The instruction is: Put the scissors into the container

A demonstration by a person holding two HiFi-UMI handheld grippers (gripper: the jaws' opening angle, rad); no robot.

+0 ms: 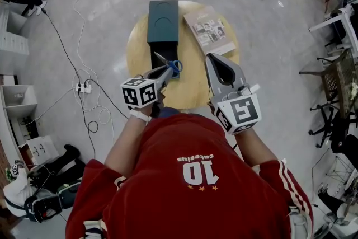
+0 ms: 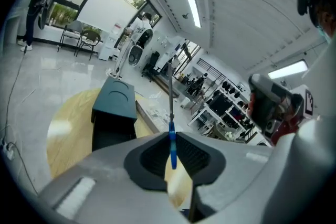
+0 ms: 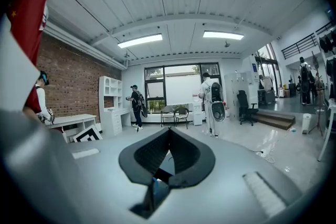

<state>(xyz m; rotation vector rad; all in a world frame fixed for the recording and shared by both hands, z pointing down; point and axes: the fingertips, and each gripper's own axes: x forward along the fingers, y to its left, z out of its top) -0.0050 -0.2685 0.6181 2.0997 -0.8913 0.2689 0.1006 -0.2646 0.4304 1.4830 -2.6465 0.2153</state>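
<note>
– Scissors [image 1: 175,67] first: where are they?

– Clamped in the left gripper [image 1: 165,73]. In the left gripper view its jaws pinch the blue handle, and the blade stands up from them as a thin line. In the head view the scissors show at centre frame, over the near, open end of the dark teal container [image 1: 163,22]. Whether they touch it I cannot tell.

– And the other claw?

– The right gripper [image 1: 211,61] has its jaws together with nothing between them. In the head view its tips show against the table, right of the container and apart from it.

– How much room is there?

– The round wooden table [image 1: 140,42] has bare wood left of the container, out to the curved rim, and a bare strip below it in the frame. The container runs from the far rim to about the middle. A book [image 1: 210,31] lies at the upper right, just beside the container, and reaches the rim. Beyond the rim is grey floor, with cables and a power strip [image 1: 84,87] at the left and chairs [image 1: 330,87] at the right edge.

– What is hard to see?

– The table's near edge is covered by the grippers, their marker cubes and the person's red shirt [image 1: 190,176]. The container's open part is black inside, so its contents cannot be made out. The pads cover part of the handle. The right gripper view looks across the room at windows and people, with the gripper's own body filling its lower half.
</note>
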